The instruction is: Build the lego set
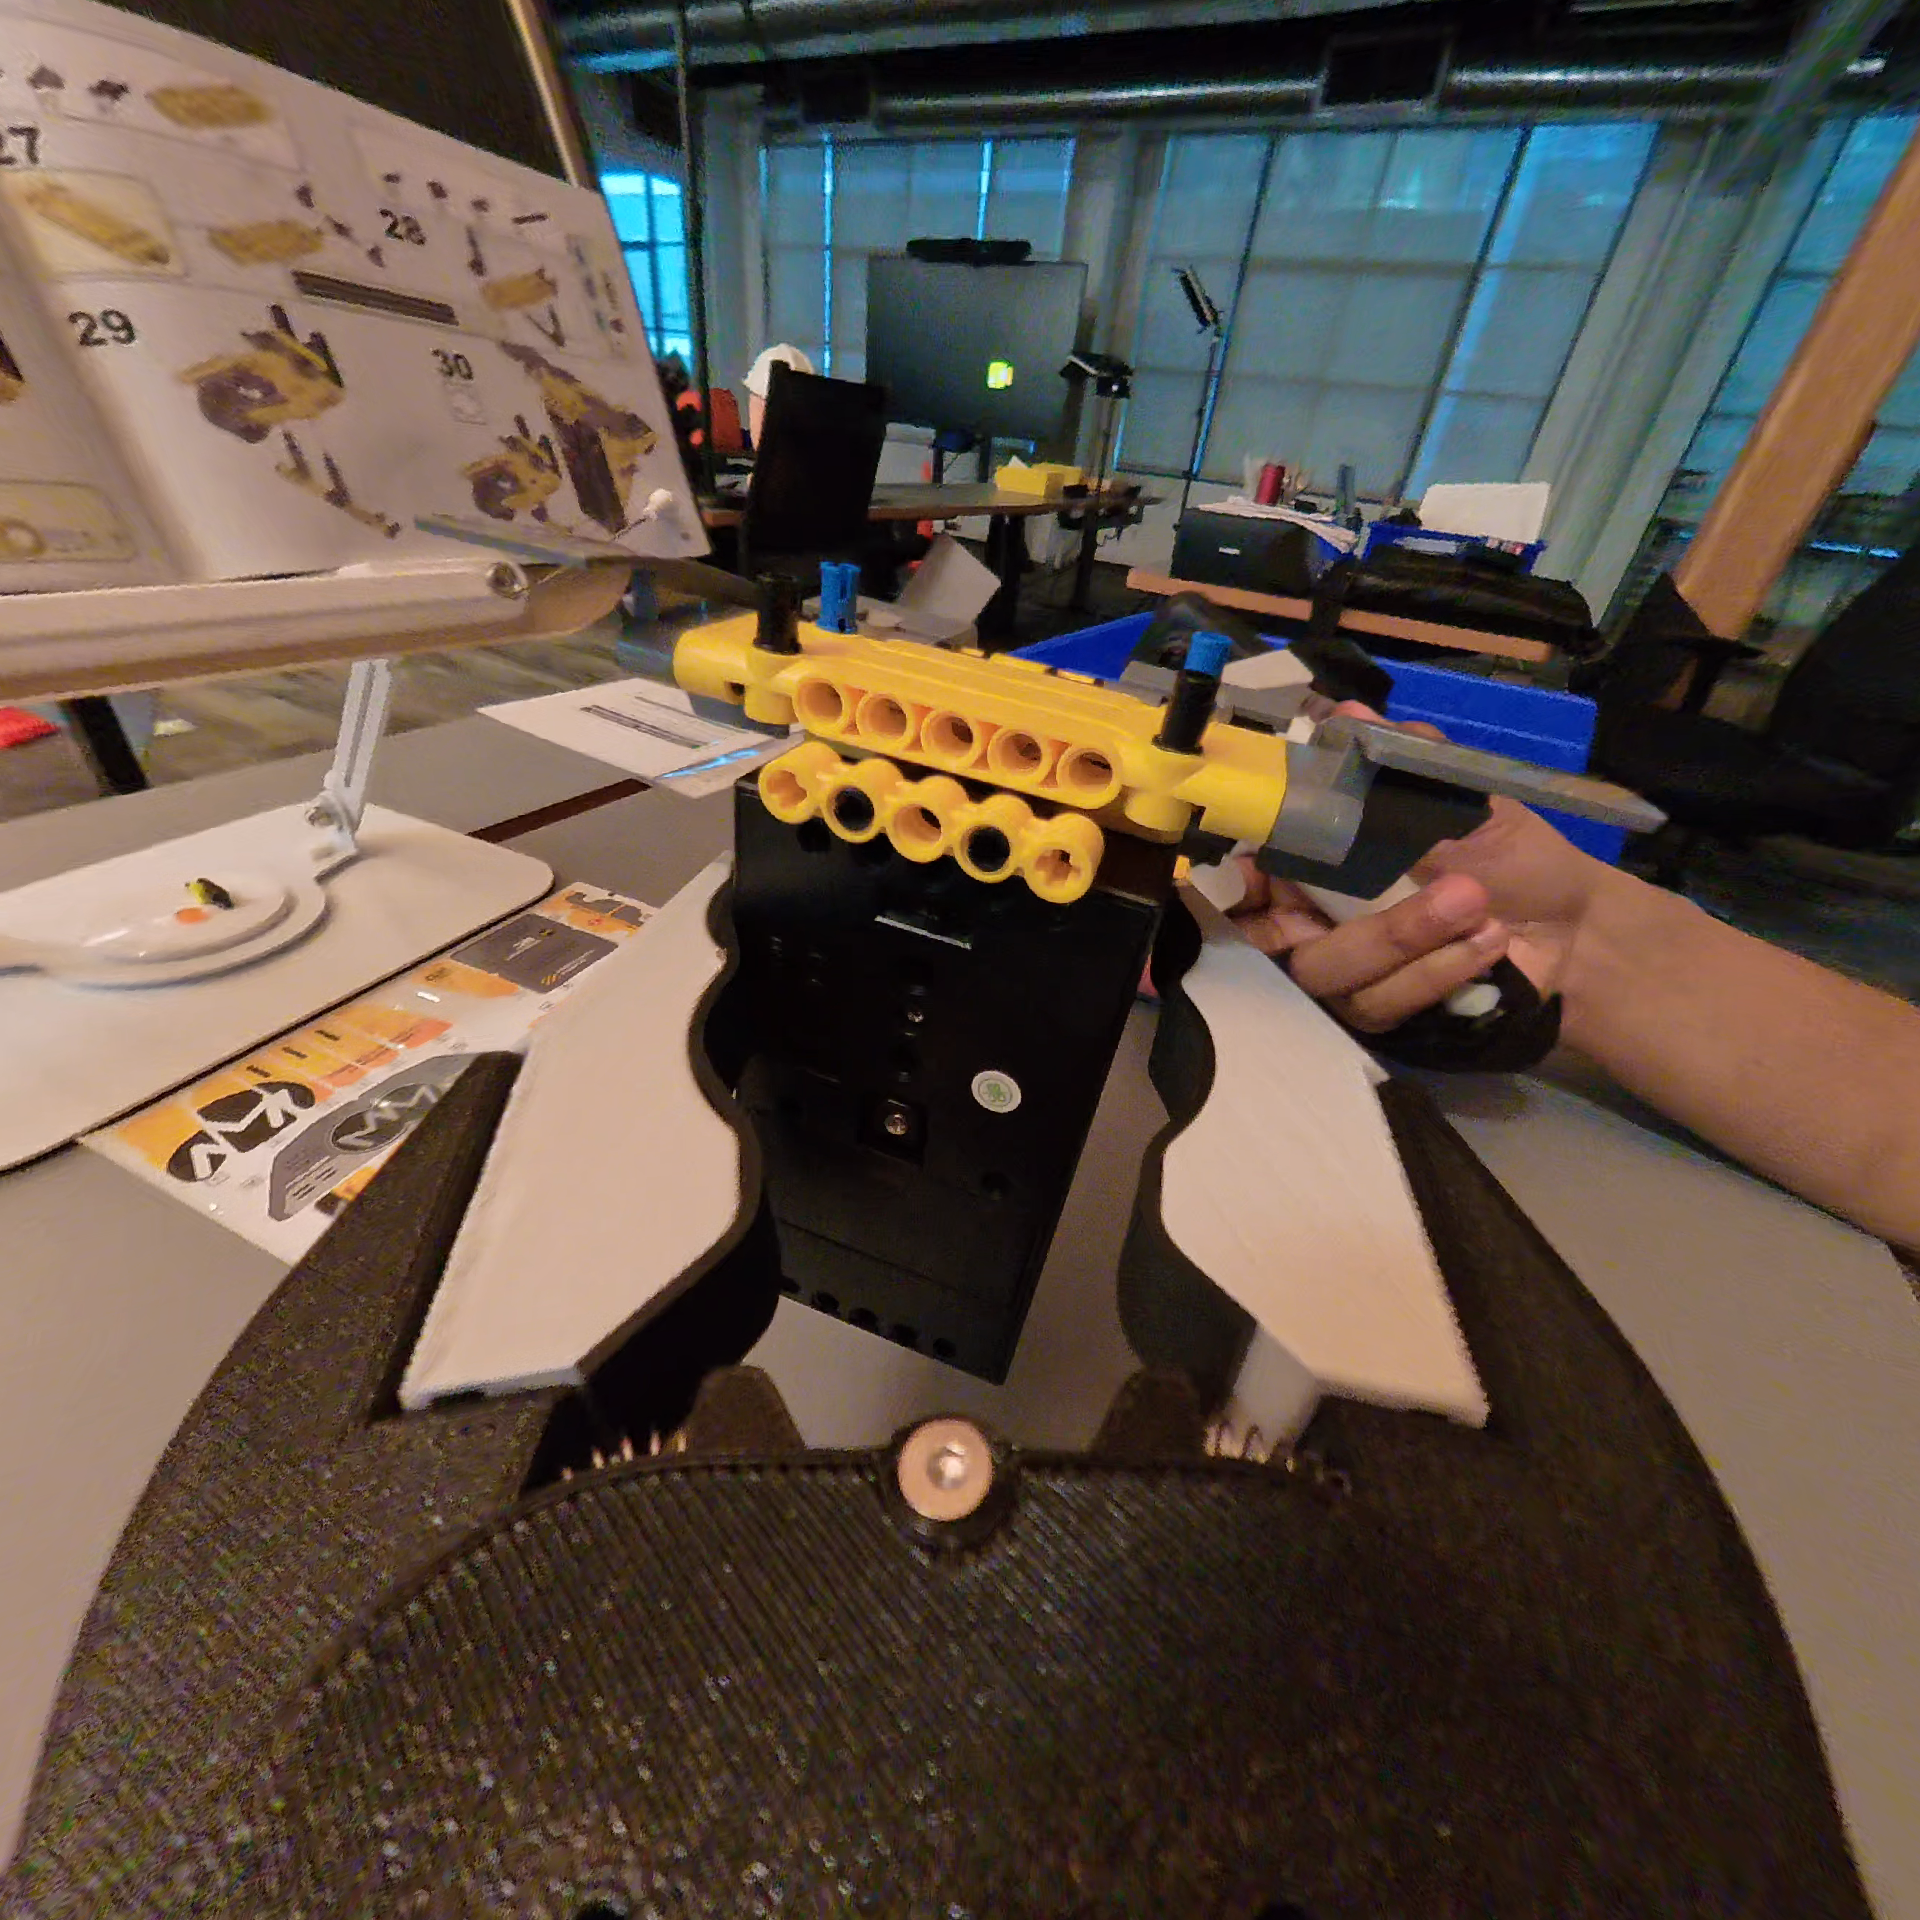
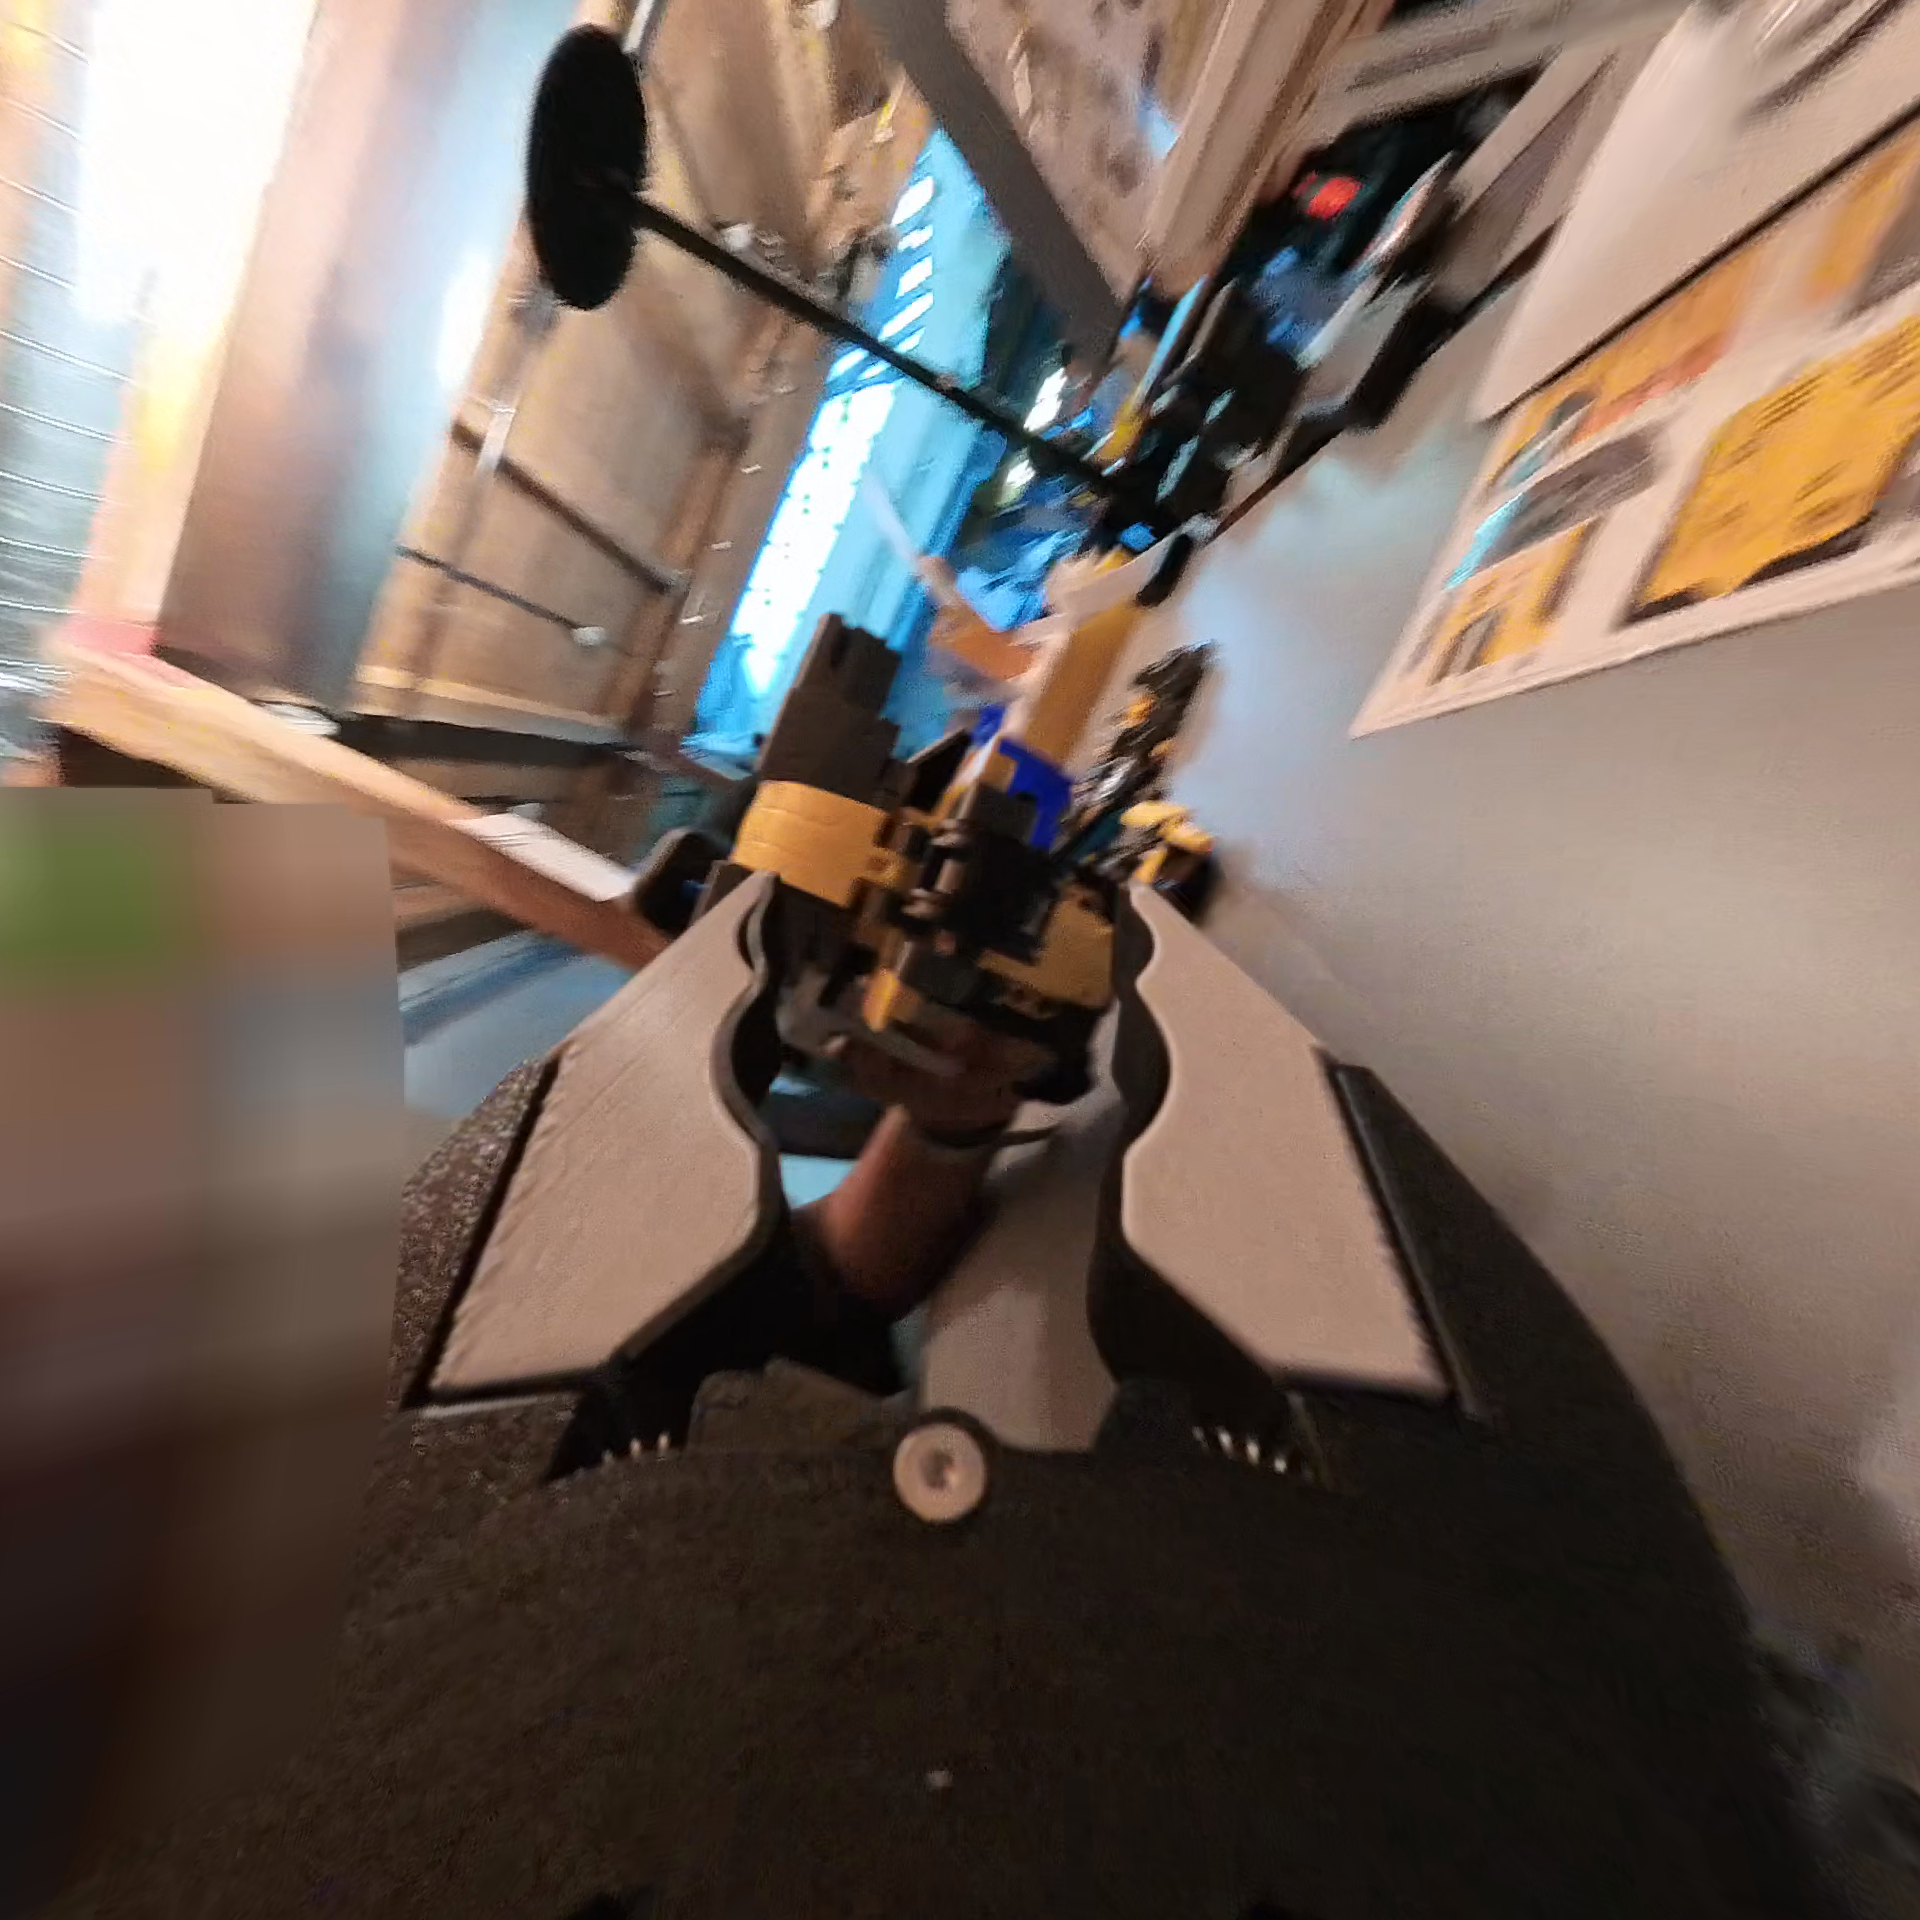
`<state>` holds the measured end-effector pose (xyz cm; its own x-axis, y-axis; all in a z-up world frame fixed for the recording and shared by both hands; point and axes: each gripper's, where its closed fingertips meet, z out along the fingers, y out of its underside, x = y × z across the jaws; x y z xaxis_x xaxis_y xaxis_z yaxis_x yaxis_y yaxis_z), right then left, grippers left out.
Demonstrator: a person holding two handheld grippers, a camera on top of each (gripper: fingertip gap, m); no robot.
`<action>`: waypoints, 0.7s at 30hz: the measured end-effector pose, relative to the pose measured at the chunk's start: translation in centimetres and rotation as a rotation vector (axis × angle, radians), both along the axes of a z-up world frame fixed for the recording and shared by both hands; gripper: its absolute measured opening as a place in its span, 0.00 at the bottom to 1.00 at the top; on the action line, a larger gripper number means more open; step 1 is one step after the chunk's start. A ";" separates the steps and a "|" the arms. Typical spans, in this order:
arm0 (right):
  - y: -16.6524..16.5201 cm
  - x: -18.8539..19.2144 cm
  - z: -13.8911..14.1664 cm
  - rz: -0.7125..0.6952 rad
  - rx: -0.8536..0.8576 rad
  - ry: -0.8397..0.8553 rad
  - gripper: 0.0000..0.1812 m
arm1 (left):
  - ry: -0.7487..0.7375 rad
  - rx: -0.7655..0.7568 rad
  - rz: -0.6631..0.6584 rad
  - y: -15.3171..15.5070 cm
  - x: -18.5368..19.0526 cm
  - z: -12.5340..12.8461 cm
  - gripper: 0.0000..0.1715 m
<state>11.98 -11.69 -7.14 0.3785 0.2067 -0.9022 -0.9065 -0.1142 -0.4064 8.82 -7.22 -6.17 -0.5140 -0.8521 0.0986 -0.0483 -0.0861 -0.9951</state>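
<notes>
My left gripper (image 1: 956, 894), with white fingers, is shut on a black box (image 1: 914, 1091) and holds it above the grey table. Yellow holed beams (image 1: 977, 717) with black and blue pins sit on top of the box. My right gripper (image 1: 1340, 790), grey-fingered and held by a hand (image 1: 1434, 935), grips the right end of the long yellow beam. In the blurred, tilted right wrist view, the right gripper (image 2: 948, 899) closes on the sides of the same yellow-and-black assembly (image 2: 831, 847), with a hand (image 2: 914, 1101) below it.
An open instruction booklet (image 1: 312, 312) rests on a white stand (image 1: 260, 935) at the left. A yellow-and-grey sticker sheet (image 1: 343, 1070) lies on the table beside it, and shows in the right wrist view (image 2: 1714, 468). A blue bin (image 1: 1455, 707) stands behind the assembly. My right fingertips sit around 7 centimetres from my left ones.
</notes>
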 end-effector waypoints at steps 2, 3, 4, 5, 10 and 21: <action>0.5 -1.2 -0.4 0.075 -0.011 0.038 0.33 | 0.000 0.001 -0.019 -0.6 -0.1 -0.2 0.44; 0.8 -1.6 -1.1 0.084 -0.050 0.020 0.30 | 0.009 -0.001 -0.029 -0.8 -0.1 -0.5 0.43; 1.1 -1.7 -1.7 0.078 -0.085 -0.003 0.25 | 0.020 0.000 -0.038 -1.1 0.0 -0.8 0.43; 1.2 -1.6 -1.8 0.062 -0.093 -0.018 0.23 | 0.035 0.009 -0.030 -1.1 0.1 -1.1 0.43; 0.6 0.4 -2.7 -0.039 -0.168 -0.052 0.20 | 0.186 0.090 -0.022 -1.2 0.9 -4.1 0.41; -0.1 2.4 -5.0 -0.136 -0.305 -0.041 0.21 | 0.184 0.202 0.028 -1.3 2.1 -5.1 0.42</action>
